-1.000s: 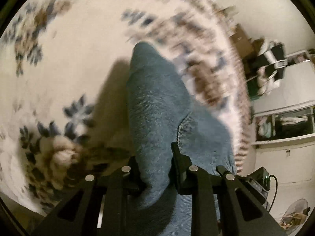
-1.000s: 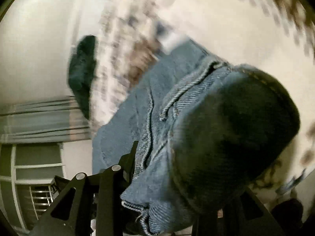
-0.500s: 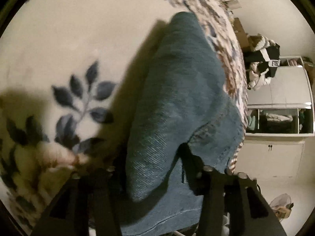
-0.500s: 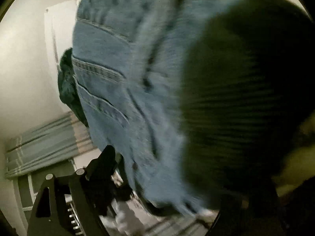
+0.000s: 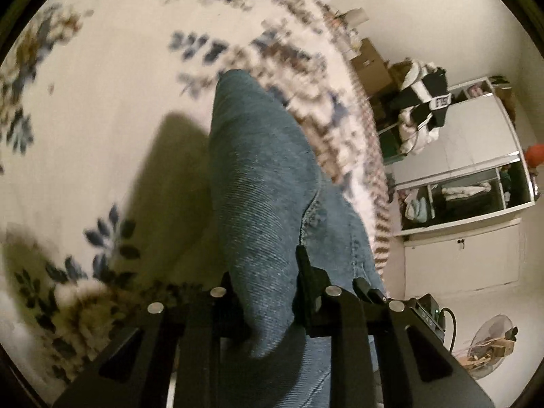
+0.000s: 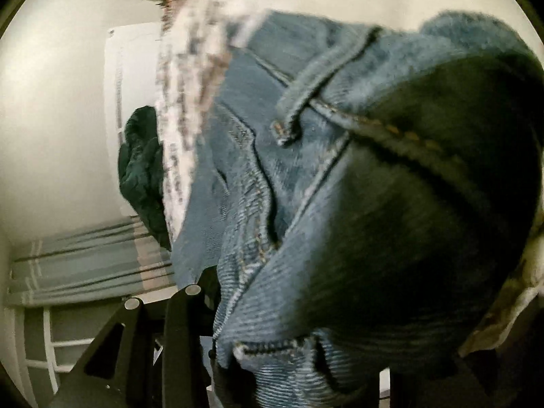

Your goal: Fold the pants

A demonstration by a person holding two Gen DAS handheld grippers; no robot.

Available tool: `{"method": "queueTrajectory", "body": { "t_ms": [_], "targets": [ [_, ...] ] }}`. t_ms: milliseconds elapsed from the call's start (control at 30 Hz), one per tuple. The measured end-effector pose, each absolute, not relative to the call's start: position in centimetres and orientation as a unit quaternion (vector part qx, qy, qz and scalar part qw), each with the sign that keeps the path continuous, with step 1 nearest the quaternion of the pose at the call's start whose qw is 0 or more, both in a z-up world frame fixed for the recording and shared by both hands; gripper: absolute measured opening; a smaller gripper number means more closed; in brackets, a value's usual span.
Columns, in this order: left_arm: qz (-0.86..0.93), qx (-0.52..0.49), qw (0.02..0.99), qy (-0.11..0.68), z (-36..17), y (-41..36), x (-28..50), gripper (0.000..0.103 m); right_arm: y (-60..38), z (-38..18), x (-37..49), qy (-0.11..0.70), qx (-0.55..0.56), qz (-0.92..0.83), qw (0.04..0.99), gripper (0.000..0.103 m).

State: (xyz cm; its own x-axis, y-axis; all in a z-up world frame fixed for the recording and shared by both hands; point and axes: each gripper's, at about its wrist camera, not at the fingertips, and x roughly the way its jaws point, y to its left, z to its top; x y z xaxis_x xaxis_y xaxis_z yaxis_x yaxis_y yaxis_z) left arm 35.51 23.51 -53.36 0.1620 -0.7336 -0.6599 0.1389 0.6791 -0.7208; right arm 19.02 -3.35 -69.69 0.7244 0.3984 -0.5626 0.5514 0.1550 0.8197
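Observation:
The blue denim pants (image 5: 261,183) hang lifted above a cream floral blanket (image 5: 102,85). My left gripper (image 5: 268,292) is shut on a fold of the pants, which stretch away from it and cast a shadow on the blanket. In the right wrist view the waistband part of the pants (image 6: 306,170), with seams and a belt loop, fills the frame. My right gripper (image 6: 278,340) is shut on that denim; only its left finger (image 6: 190,306) shows, the other is hidden behind dark bunched cloth.
The blanket's patterned edge (image 5: 367,156) runs along the right. Beyond it stand a white cabinet (image 5: 469,204) with open shelves, a pile of clothes (image 5: 421,108) and boxes. The right wrist view shows a dark green garment (image 6: 142,170), a striped curtain (image 6: 85,265) and a white wall.
Both grippers have swung with the pants still held. The left view has pulled back up from the blanket; the right view has turned so the waistband seams face it again.

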Motion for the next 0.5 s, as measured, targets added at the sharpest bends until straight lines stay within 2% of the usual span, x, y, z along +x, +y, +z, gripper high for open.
{"method": "queueTrajectory", "body": {
  "t_ms": [267,500],
  "targets": [
    [-0.312,-0.286,0.742,0.52,-48.2,23.7,41.3,0.019,-4.7,-61.8,24.7,0.335,0.613,-0.019,0.716,0.041],
    [-0.309,-0.285,0.761,0.495,-48.1,23.5,51.3,0.019,-5.4,-59.4,35.3,0.317,0.591,0.002,0.742,0.041]
  ]
}}
